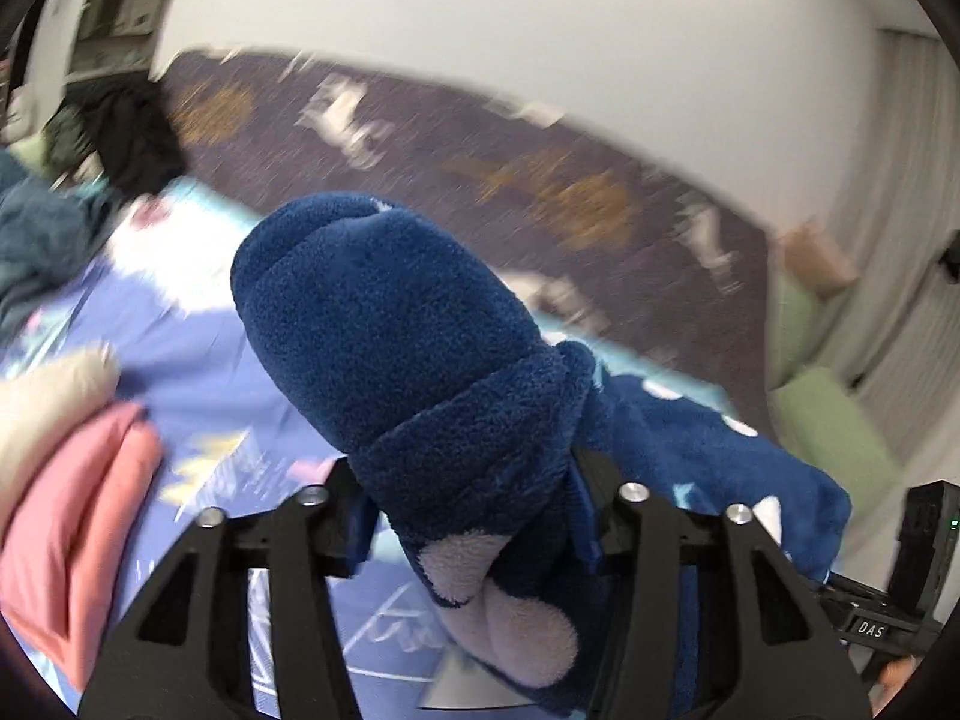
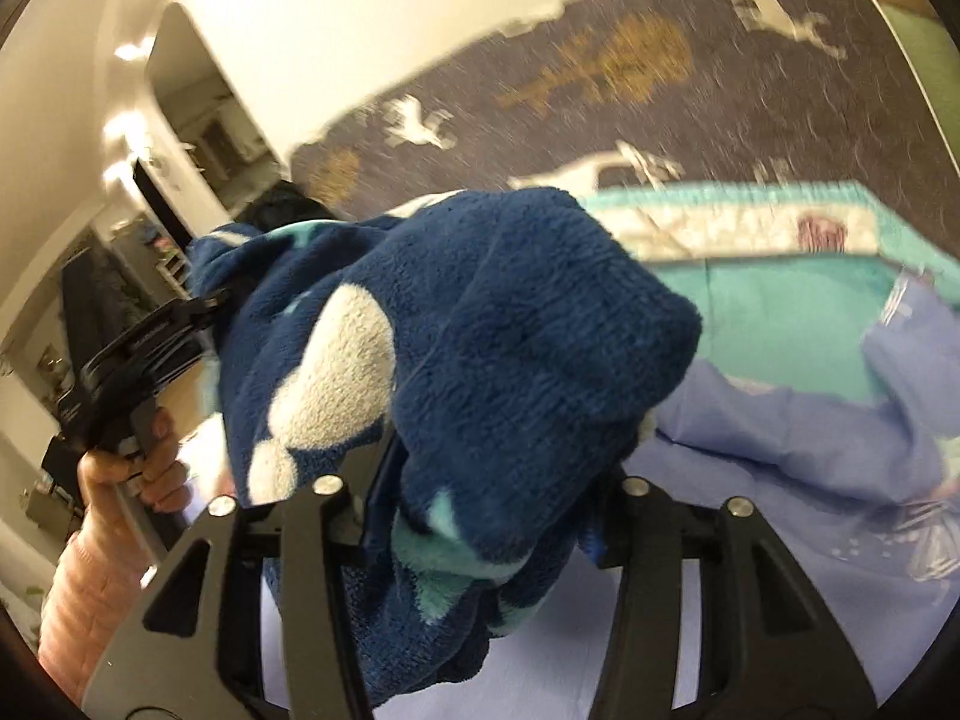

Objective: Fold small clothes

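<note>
A: Where is the garment right now?

B: You're holding the navy fleece garment up in the air between both tools, above the lilac printed sheet. Your left tongs are pinching a rolled navy cuff, with a pale pink patch bulging out below the fingers.

A: And your other side?

B: Your right tongs are pressed on another bunch of the same fleece, where white and mint spots show. In the right wrist view your left hand grips its tool's handle, and the fabric stretches from there across to you.

A: What else lies around?

B: A pink folded cloth with a cream one on top sits at the left of the left wrist view. A teal border edges the sheet, and a dark patterned rug lies beyond. Both views are blurred.
</note>
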`<state>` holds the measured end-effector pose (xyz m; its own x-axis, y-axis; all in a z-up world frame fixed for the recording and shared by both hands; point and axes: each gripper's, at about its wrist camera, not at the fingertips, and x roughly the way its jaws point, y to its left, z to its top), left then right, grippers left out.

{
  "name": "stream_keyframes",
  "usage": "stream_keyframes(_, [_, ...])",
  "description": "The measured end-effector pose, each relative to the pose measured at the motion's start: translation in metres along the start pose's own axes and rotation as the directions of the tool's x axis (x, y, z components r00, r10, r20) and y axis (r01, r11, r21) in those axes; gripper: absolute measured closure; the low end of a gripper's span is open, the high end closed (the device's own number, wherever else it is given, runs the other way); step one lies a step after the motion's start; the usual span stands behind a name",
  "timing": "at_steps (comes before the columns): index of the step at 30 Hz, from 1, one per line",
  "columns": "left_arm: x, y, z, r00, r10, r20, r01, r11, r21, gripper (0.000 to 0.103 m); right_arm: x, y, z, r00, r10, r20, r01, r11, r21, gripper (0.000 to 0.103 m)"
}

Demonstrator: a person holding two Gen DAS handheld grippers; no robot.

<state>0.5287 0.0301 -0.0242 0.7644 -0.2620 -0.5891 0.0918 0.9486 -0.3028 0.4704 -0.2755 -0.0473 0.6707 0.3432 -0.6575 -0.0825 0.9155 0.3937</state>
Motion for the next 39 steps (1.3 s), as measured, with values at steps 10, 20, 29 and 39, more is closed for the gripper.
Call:
stream_keyframes(10, [0.054, -0.007, -0.074, 0.959, 0.216, -0.181, -0.162, 0.948, 0.274, 0.046, 0.051, -0.05, -0.051, 0.984, -0.152, -0.095, 0.169, 0.962, 0.214, 0.024])
stream_keyframes(20, [-0.1, -0.028, -0.126, 1.0, 0.02, -0.009, -0.016, 0.93, 0.367, 0.015, -0.092, 0.033, -0.123, 0.946, -0.302, 0.121, 0.313, 0.947, -0.079, 0.017])
stream_keyframes(29, [-0.253, -0.058, -0.179, 0.994, -0.05, 0.093, 0.011, 0.927, 0.375, 0.001, -0.204, 0.105, -0.204, 0.893, -0.371, 0.256, 0.409, 0.906, -0.111, 0.005])
stream_keyframes(39, [-0.362, -0.068, -0.229, 0.977, -0.022, 0.211, -0.057, 0.932, 0.358, 0.001, -0.284, 0.153, -0.272, 0.87, -0.368, 0.329, 0.412, 0.908, -0.074, 0.002])
